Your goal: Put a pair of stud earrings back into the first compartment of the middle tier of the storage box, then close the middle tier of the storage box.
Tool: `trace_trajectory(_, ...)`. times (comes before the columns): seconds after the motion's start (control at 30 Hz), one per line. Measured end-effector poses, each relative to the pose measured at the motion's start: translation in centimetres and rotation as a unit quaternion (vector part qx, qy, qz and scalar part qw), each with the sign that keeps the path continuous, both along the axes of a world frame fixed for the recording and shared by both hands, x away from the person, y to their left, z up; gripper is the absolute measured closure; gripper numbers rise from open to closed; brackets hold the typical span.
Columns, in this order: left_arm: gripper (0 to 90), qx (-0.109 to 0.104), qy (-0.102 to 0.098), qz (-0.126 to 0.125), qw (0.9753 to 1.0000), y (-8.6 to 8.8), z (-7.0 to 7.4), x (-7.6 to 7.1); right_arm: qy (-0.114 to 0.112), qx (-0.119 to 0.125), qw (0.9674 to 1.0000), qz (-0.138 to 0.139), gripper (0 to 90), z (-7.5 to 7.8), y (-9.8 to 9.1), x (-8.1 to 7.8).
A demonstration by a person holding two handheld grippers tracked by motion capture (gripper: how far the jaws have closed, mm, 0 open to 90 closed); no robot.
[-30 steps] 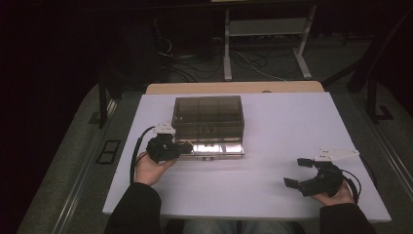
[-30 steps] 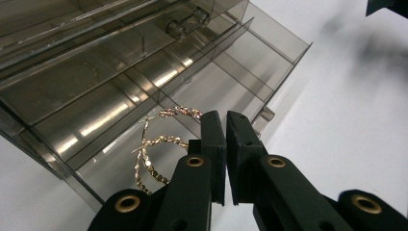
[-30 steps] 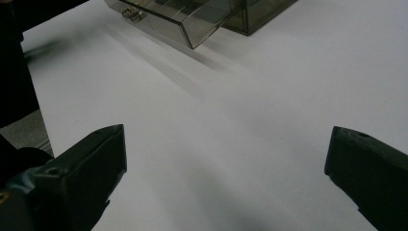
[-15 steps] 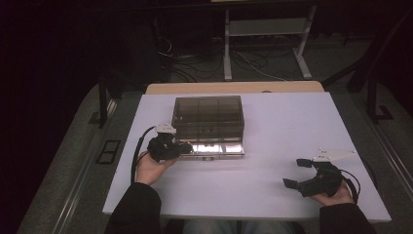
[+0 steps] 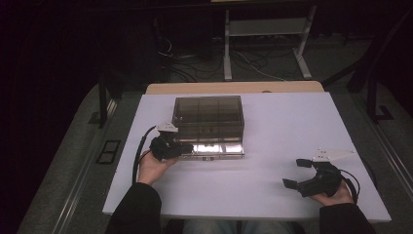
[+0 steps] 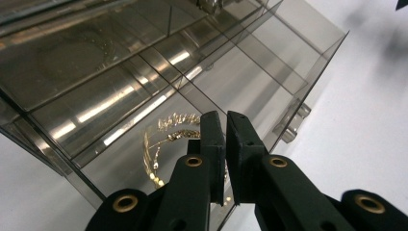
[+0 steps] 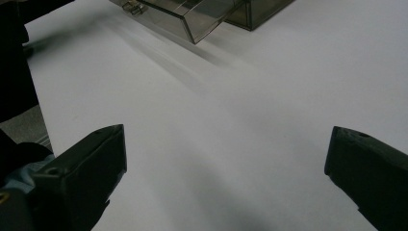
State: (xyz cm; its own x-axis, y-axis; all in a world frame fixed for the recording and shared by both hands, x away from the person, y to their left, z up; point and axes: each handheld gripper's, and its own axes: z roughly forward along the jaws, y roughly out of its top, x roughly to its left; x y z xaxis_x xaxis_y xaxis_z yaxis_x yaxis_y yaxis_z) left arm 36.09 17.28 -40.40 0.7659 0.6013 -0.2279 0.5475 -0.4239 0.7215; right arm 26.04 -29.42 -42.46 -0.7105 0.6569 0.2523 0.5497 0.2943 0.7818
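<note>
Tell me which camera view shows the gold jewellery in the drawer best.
The left gripper view: the gold jewellery lies close, behind the smoky drawer wall. The high view gives a bright glint there; the right gripper view shows no jewellery clearly.

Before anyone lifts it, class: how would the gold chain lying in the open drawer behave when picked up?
The gold chain is probably floppy: it lies in loose curls on the drawer floor, so it would likely dangle and swing. It looks thin, so likely light. Its fine links may slip from the left claw, whose jaws look nearly shut beside it.
</note>
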Motion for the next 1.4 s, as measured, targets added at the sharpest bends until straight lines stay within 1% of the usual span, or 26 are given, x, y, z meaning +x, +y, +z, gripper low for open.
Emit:
trace_trajectory(0.07, 84.2, -0.010, -0.001, 0.001, 0.9999, 0.0, 0.2, -0.1, 0.000, 0.000, 1.0000, 0.000, 0.3, 0.0, 0.0, 0.0)
trace_trajectory(0.17, 81.8, -0.017, -0.007, -0.001, 0.9998, -0.1, 0.5, -0.4, 0.000, 0.000, 1.0000, 0.001, 0.3, 0.0, 0.0, 0.0)
trace_trajectory(0.2, 80.3, -0.017, -0.010, -0.001, 0.9998, -0.1, 0.6, -0.5, 0.000, 0.000, 1.0000, 0.001, 0.3, 0.0, 0.0, 0.0)
trace_trajectory(0.3, 77.3, -0.028, -0.015, 0.000, 0.9995, -0.2, 0.9, -0.7, -0.001, 0.000, 1.0000, 0.000, 0.3, 0.0, 0.0, 0.0)
trace_trajectory(0.4, 70.4, -0.035, -0.020, -0.005, 0.9992, -0.3, 1.2, -1.0, 0.000, 0.000, 1.0000, 0.000, 0.3, 0.0, 0.0, 0.0)
trace_trajectory(0.47, 65.3, -0.033, -0.027, -0.006, 0.9991, -0.4, 1.4, -1.3, 0.000, 0.000, 1.0000, 0.000, 0.3, 0.0, 0.0, 0.0)
trace_trajectory(0.53, 59.1, -0.032, -0.041, -0.002, 0.9987, -0.6, 1.7, -1.6, 0.001, 0.000, 1.0000, 0.000, 0.3, 0.0, 0.0, 0.0)
trace_trajectory(0.6, 55.1, -0.041, -0.047, 0.001, 0.9980, -0.7, 1.9, -2.0, 0.000, 0.001, 1.0000, 0.000, 0.3, 0.0, 0.0, 0.0)
trace_trajectory(0.7, 49.6, -0.058, -0.055, -0.011, 0.9967, -1.1, 2.2, -2.5, -0.001, 0.000, 1.0000, 0.001, 0.3, 0.0, -0.1, 0.0)
trace_trajectory(0.8, 42.6, -0.062, -0.057, -0.022, 0.9962, -1.6, 2.4, -3.0, 0.000, 0.000, 1.0000, 0.001, 0.3, 0.0, -0.1, 0.0)
trace_trajectory(0.9, 38.1, -0.068, -0.057, -0.034, 0.9955, -2.2, 2.5, -3.5, -0.001, 0.001, 1.0000, 0.000, 0.3, 0.0, -0.1, 0.0)
trace_trajectory(1.1, 33.8, -0.080, -0.055, -0.051, 0.9940, -3.2, 2.4, -4.1, -0.001, 0.000, 1.0000, 0.001, 0.3, 0.0, -0.1, 0.0)
trace_trajectory(1.17, 32.9, -0.077, -0.057, -0.055, 0.9939, -3.5, 2.5, -4.2, -0.001, 0.001, 1.0000, 0.000, 0.3, 0.0, -0.1, 0.0)
trace_trajectory(1.27, 31.7, -0.079, -0.057, -0.059, 0.9935, -3.8, 2.5, -4.4, -0.001, 0.001, 1.0000, 0.000, 0.3, 0.0, -0.1, 0.1)
trace_trajectory(1.3, 31.3, -0.081, -0.055, -0.061, 0.9933, -3.9, 2.5, -4.5, -0.001, 0.001, 1.0000, 0.000, 0.3, 0.0, -0.1, 0.1)
trace_trajectory(1.4, 28.8, -0.079, -0.053, -0.069, 0.9931, -4.2, 2.4, -4.7, -0.001, 0.000, 1.0000, 0.000, 0.3, 0.0, -0.1, 0.0)
